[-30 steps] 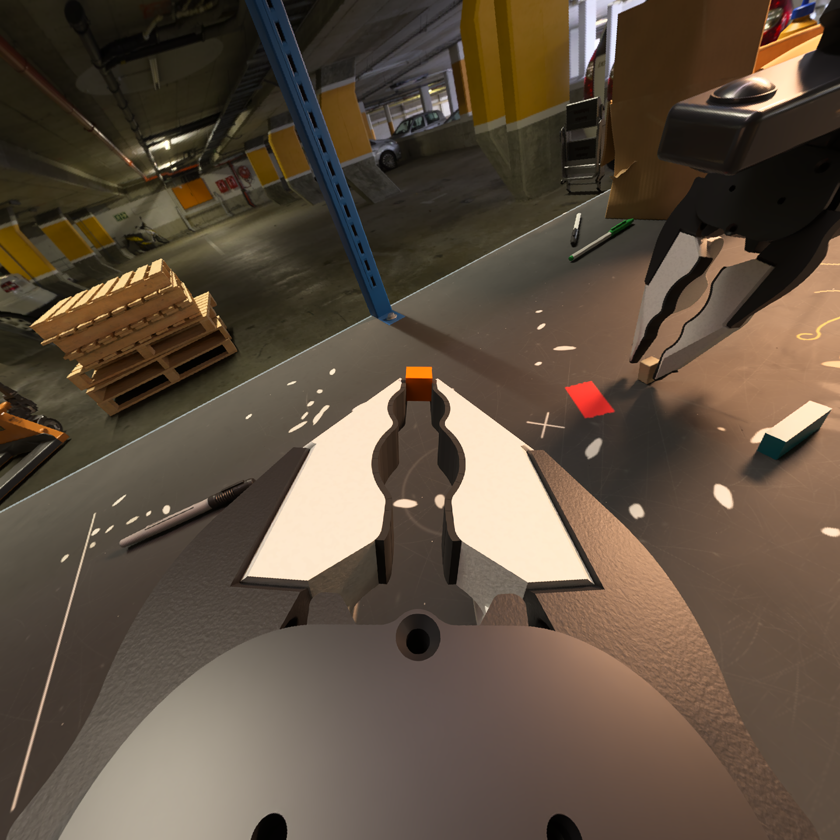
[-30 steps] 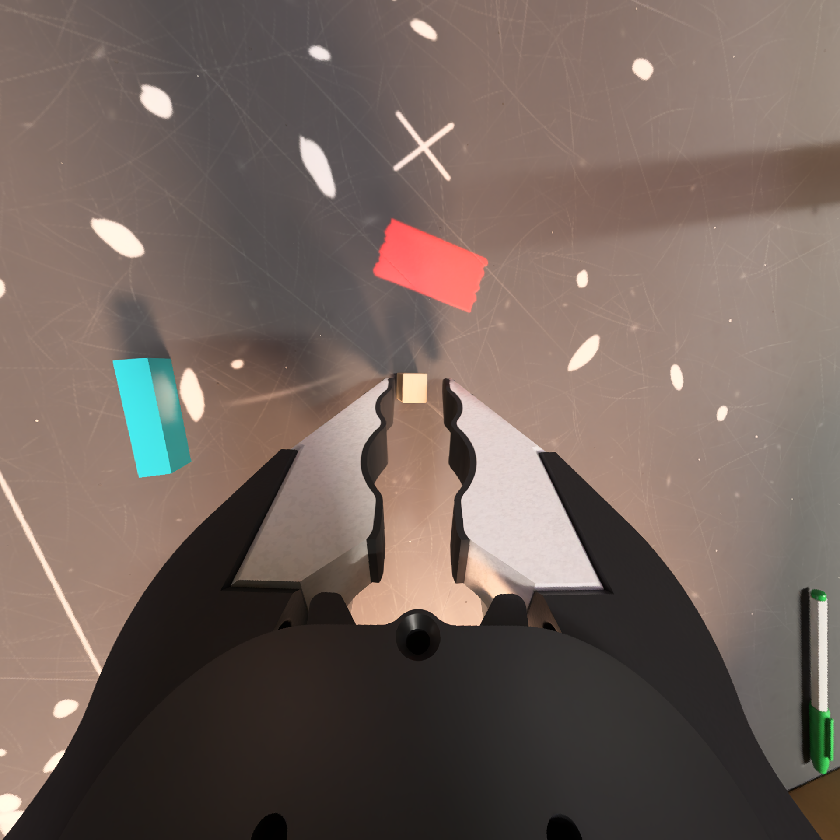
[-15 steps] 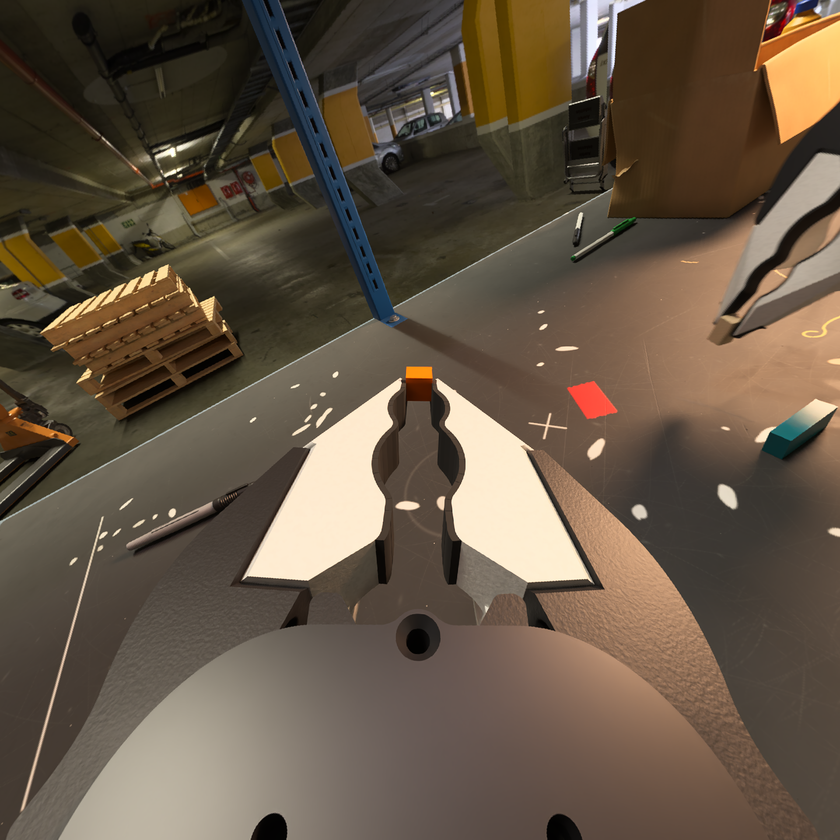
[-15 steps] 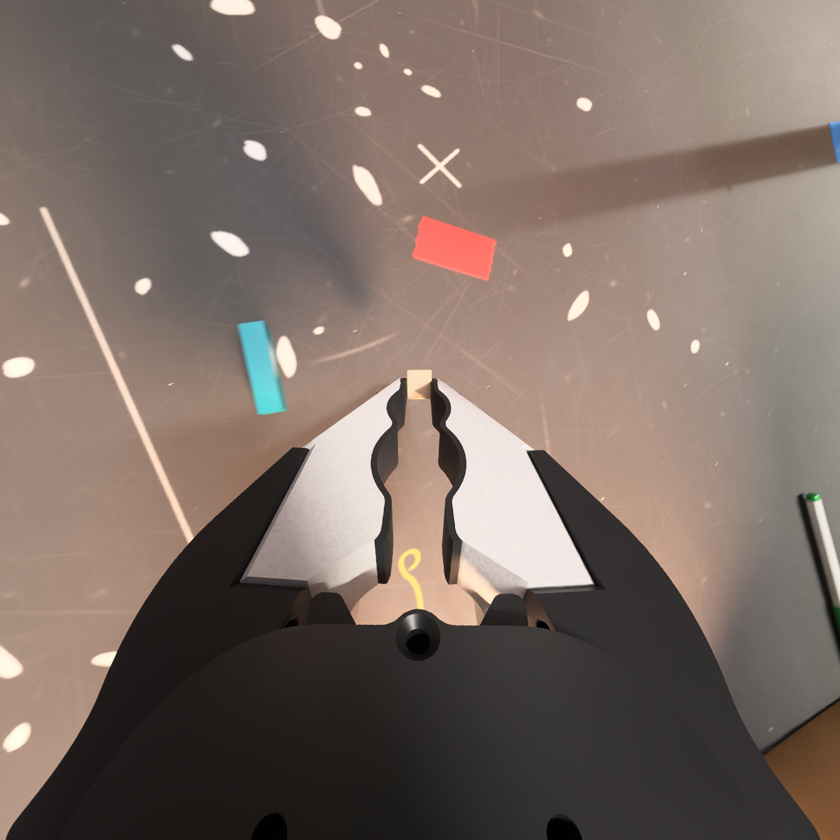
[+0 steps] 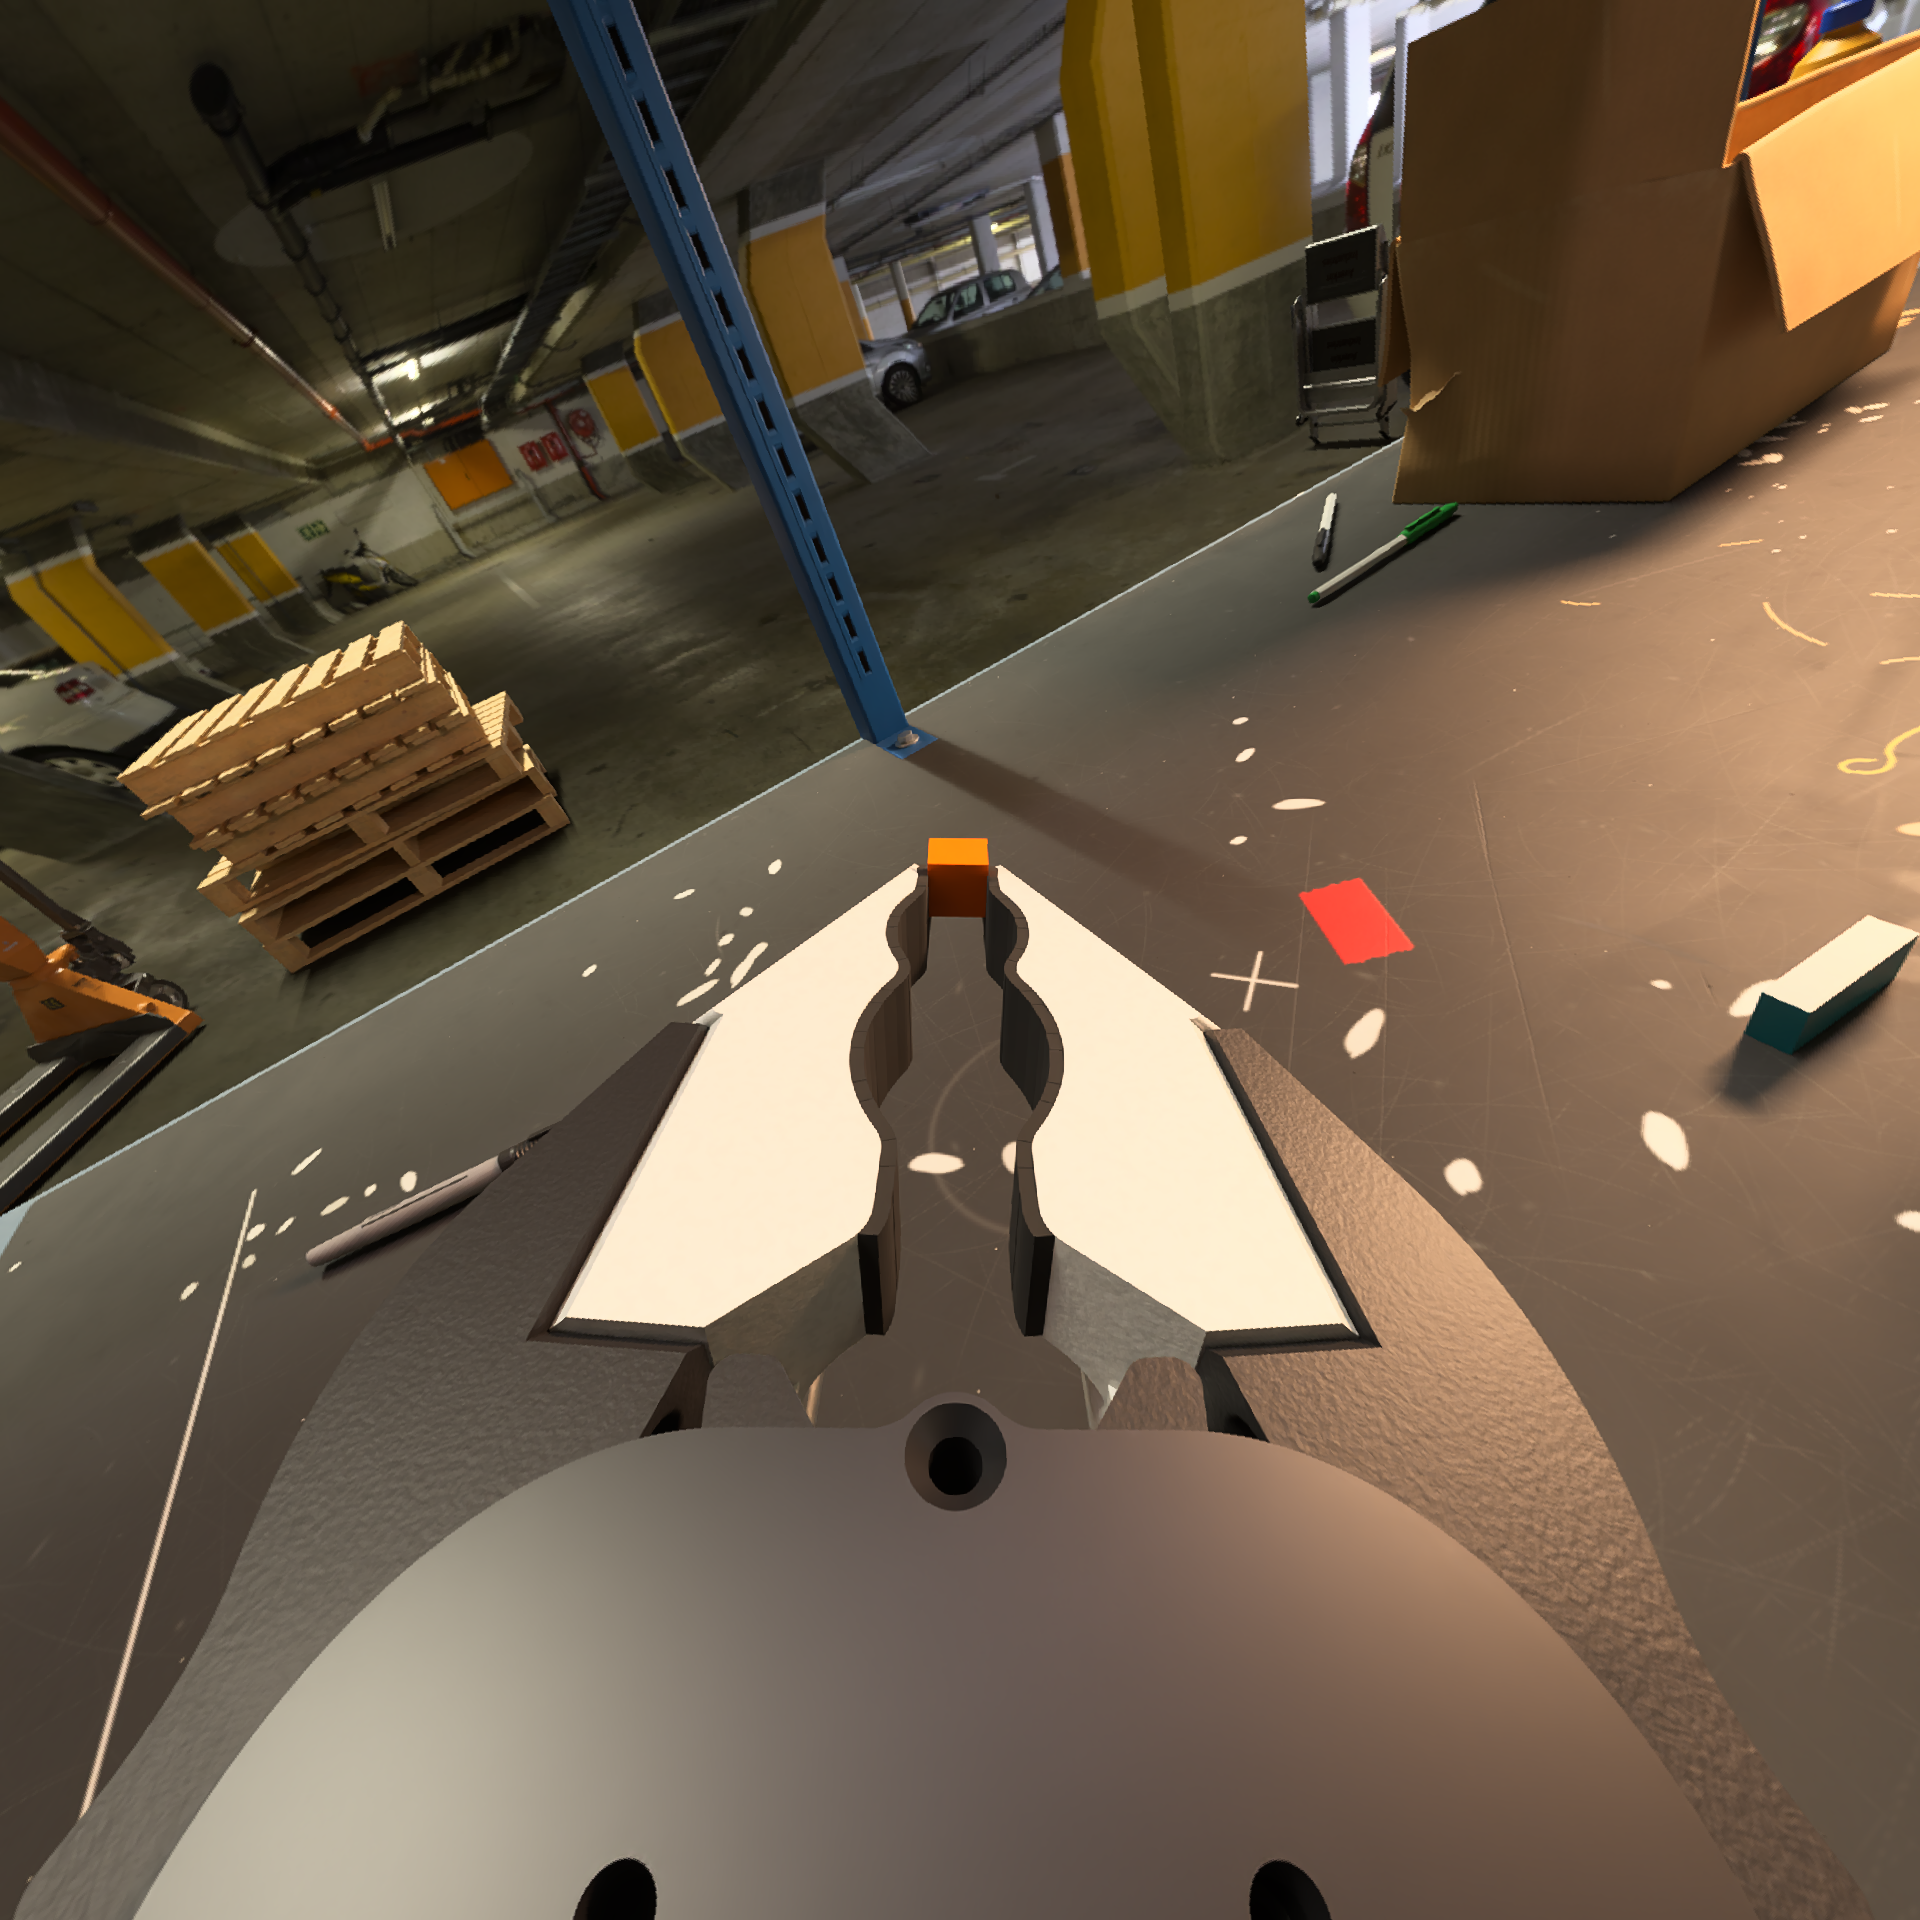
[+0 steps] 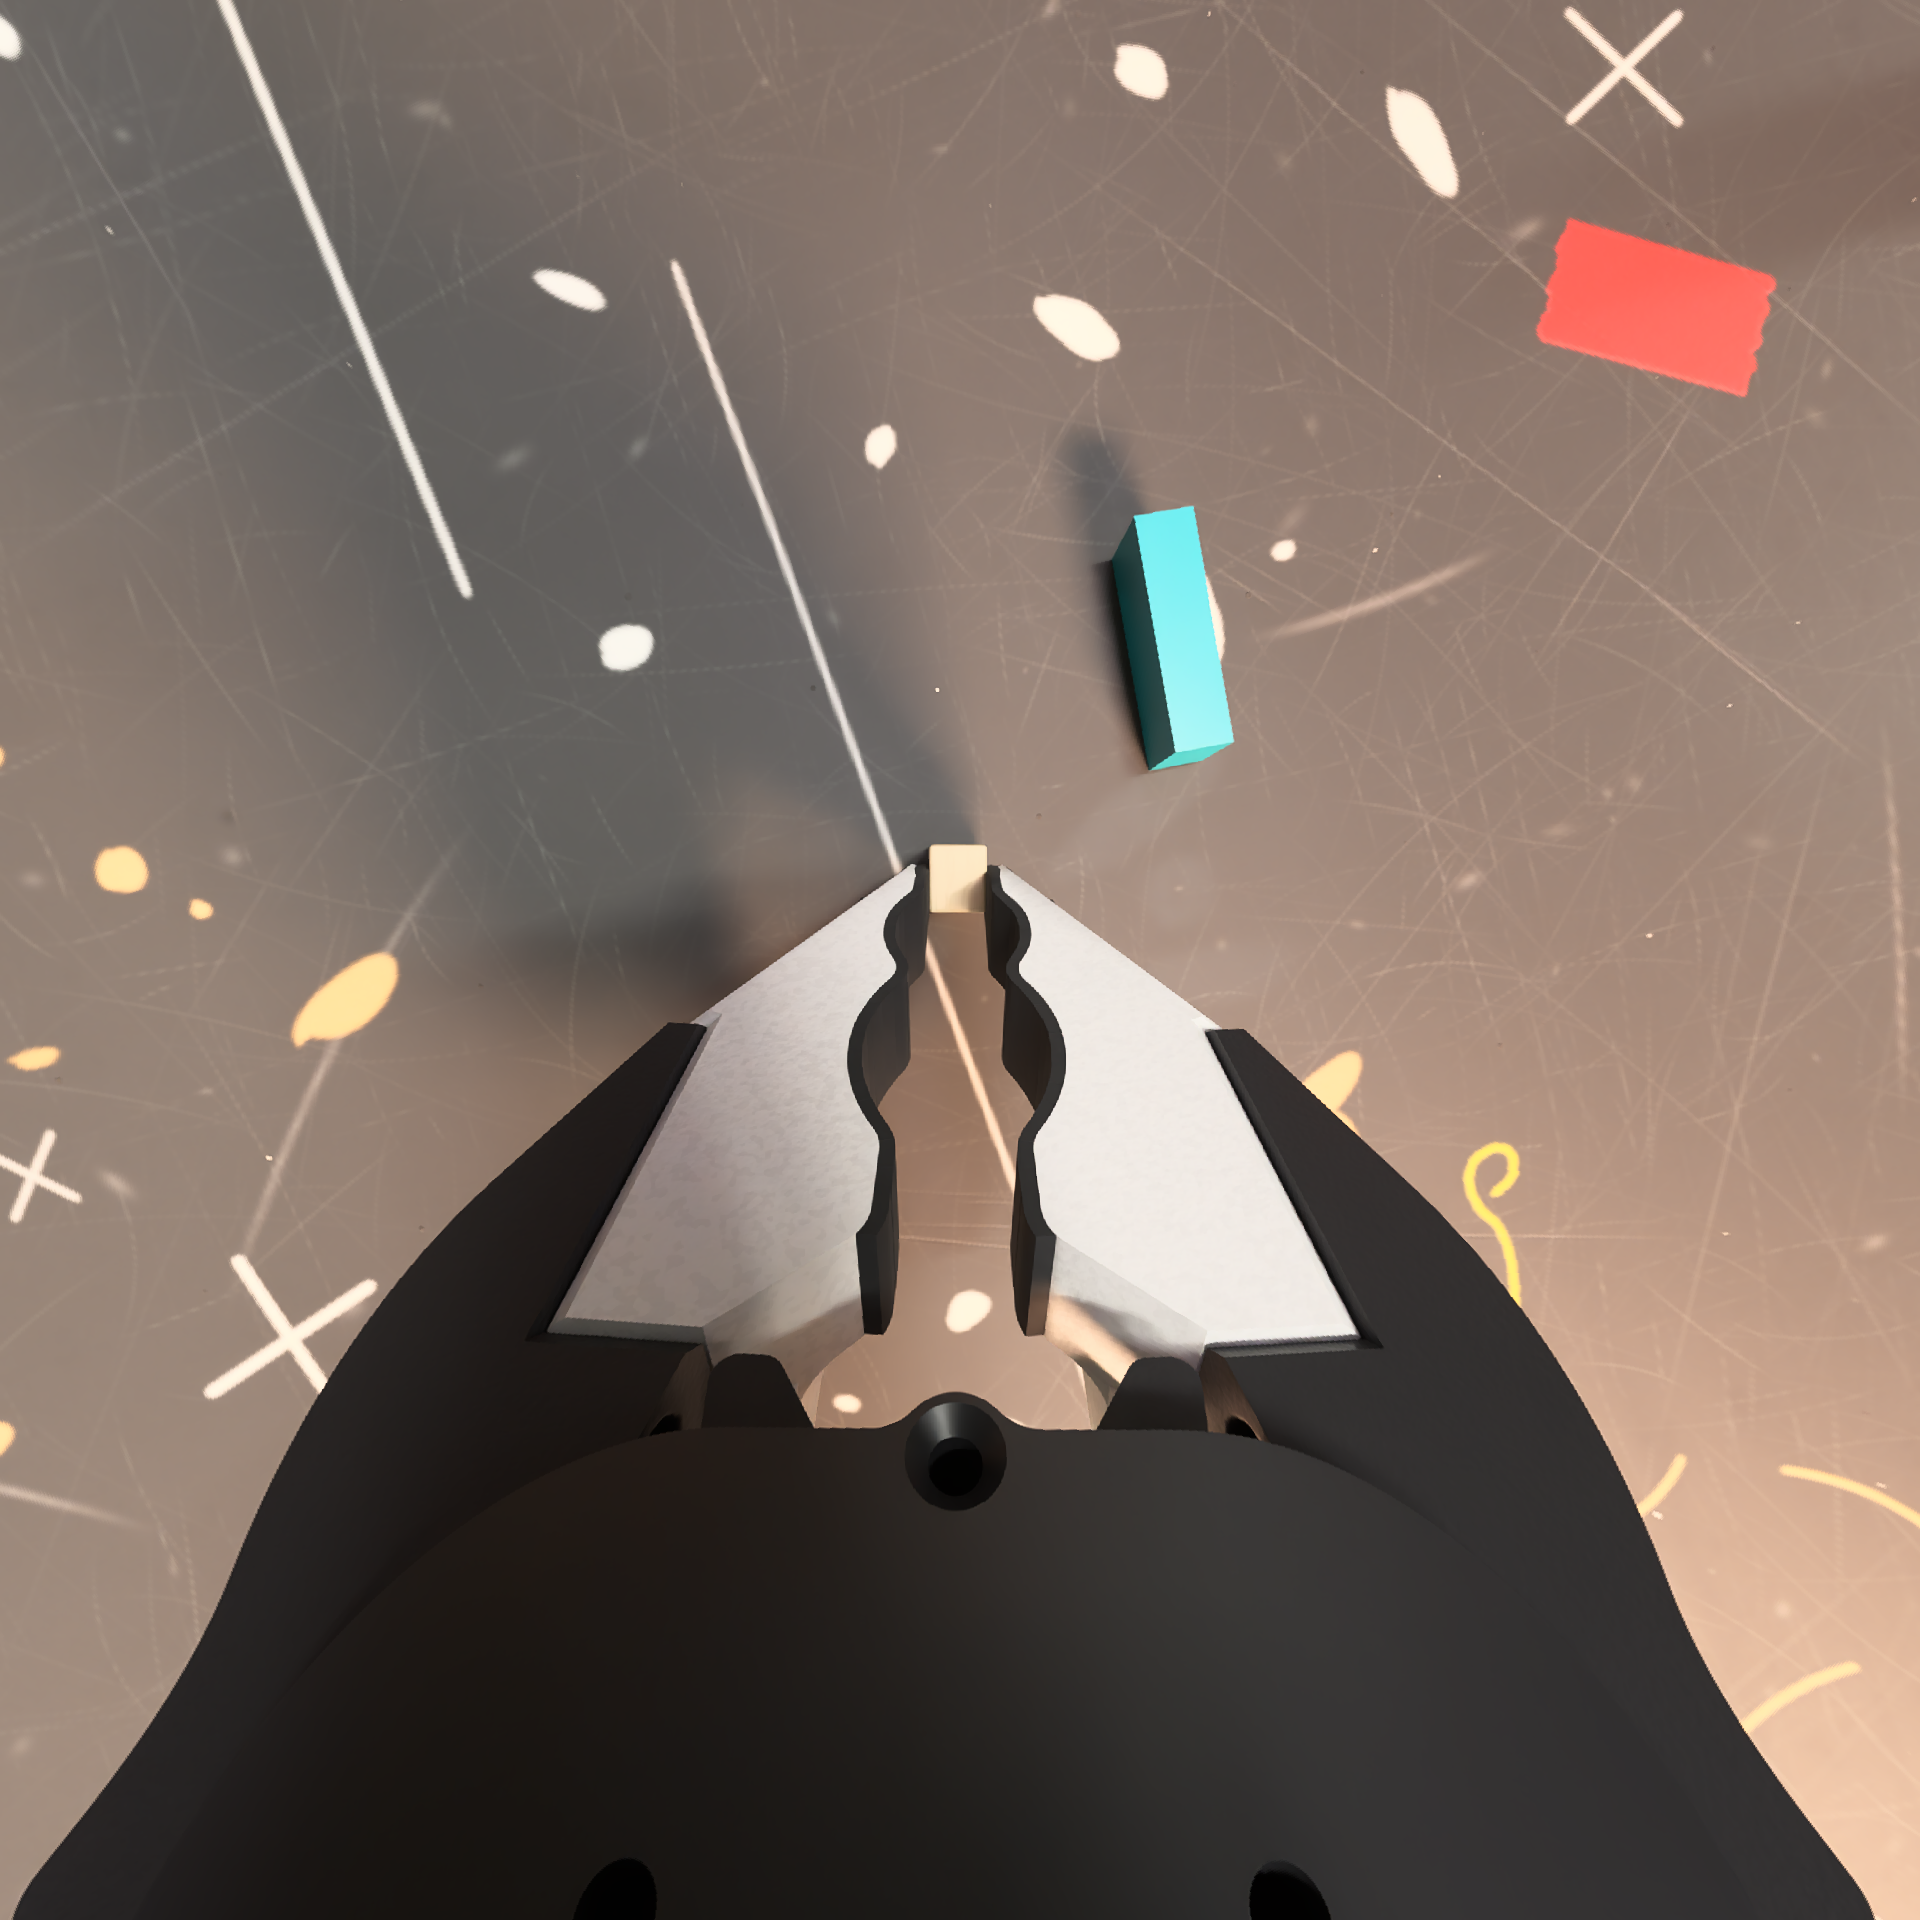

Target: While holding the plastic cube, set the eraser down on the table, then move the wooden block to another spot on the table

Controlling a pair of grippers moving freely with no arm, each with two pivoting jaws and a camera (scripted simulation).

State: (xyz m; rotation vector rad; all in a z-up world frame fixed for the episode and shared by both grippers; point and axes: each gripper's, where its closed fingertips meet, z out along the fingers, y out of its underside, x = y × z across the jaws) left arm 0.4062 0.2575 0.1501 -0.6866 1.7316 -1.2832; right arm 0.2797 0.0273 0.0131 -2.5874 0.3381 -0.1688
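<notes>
The left tool point(image 5: 957, 881) pinches the orange plastic cube point(image 5: 957, 876) above the counter point(image 5: 1558, 790), the right tool point(image 6: 957, 881) pinches the small wooden block point(image 6: 957, 878), and the teal eraser point(image 6: 1174, 639) lies flat on the counter.

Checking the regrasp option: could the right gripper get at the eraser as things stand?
Probably not yet: the right gripper is shut on the wooden block. The eraser lies bare on the table just ahead, nothing over it.
</notes>
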